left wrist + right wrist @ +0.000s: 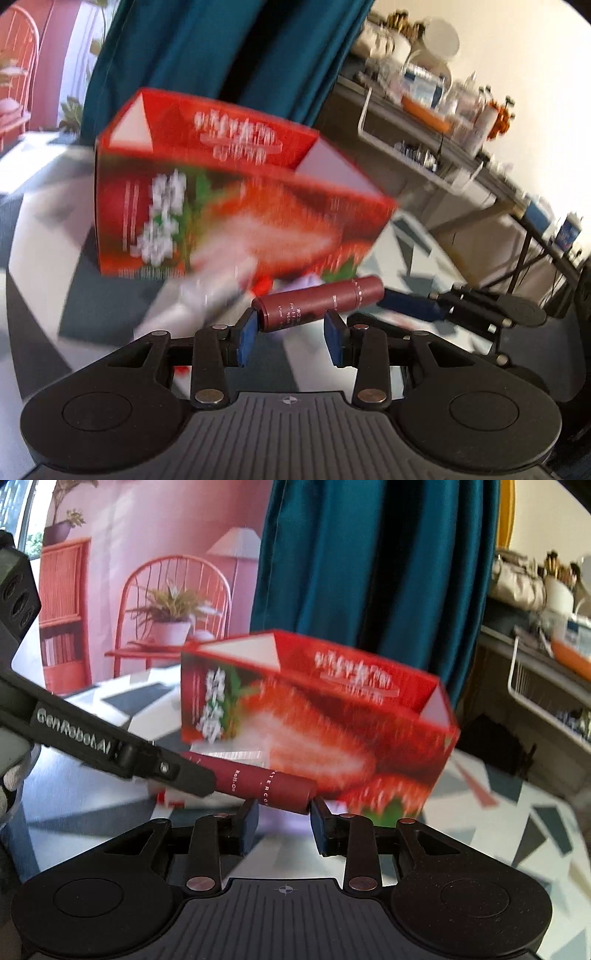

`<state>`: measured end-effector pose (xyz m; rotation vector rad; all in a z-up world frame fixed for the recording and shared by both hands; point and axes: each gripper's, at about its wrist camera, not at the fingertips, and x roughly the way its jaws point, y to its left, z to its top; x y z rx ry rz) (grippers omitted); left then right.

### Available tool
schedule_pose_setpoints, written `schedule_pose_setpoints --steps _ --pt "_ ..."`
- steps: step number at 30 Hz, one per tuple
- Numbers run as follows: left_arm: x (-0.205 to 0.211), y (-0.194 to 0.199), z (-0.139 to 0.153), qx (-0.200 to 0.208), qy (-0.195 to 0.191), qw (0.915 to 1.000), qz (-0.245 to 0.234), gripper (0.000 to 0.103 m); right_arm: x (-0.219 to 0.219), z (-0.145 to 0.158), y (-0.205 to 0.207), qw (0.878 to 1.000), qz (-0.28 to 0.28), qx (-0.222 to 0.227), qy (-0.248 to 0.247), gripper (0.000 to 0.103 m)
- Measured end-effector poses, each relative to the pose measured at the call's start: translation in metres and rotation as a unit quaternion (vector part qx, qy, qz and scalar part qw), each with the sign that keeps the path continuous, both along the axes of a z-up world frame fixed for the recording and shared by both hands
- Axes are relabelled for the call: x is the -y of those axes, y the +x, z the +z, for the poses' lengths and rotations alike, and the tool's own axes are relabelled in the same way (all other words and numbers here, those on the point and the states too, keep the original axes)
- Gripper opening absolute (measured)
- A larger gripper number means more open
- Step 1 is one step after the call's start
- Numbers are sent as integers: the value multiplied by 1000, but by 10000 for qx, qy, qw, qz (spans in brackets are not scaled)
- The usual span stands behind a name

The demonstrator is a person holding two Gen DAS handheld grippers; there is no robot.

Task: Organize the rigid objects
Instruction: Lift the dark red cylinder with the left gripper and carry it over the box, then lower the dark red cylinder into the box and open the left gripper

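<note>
The left hand-held gripper (290,334) grips one end of a dark red cylindrical tube with pale lettering (321,302), its blue pads (245,341) pressed on the tube's sides. The right hand-held gripper (284,819) is clamped on the tube's other end (273,786), so the tube lies crosswise between the two, held above the bench with its grey-and-white geometric pattern (517,812). Just behind the tube stands an open red cardboard box printed with strawberries and white flowers (229,206), blurred, its top flaps raised. A teal curtain (369,572) hangs behind it.
</note>
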<state>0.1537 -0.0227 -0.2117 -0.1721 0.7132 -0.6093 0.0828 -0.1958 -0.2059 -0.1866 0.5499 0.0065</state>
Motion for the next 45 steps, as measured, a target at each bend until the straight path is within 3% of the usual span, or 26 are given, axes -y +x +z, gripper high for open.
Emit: schedule_pose_setpoints --steps 8,15,20,25,32,41,45 --pt "2 19 52 465 -91 9988 141 40 15 45 35 9994 -14 223 250 30" --pt "16 62 66 299 -91 9994 120 40 30 62 71 9994 -57 296 169 30" --pt "31 108 55 -93 -178 9998 -41 40 55 56 98 9988 -346 187 280 30" --pt "51 141 43 -387 33 9992 -28 40 77 51 126 9974 -557 34 454 30" --pt "55 168 18 -845 297 9959 127 40 98 29 157 9893 -754 -519 1132 30" --pt "56 181 4 -892 593 9940 241 40 102 19 172 9859 -676 -646 1389 29" --pt "59 175 7 -611 832 9945 177 40 103 20 168 9846 -744 -581 1469 30"
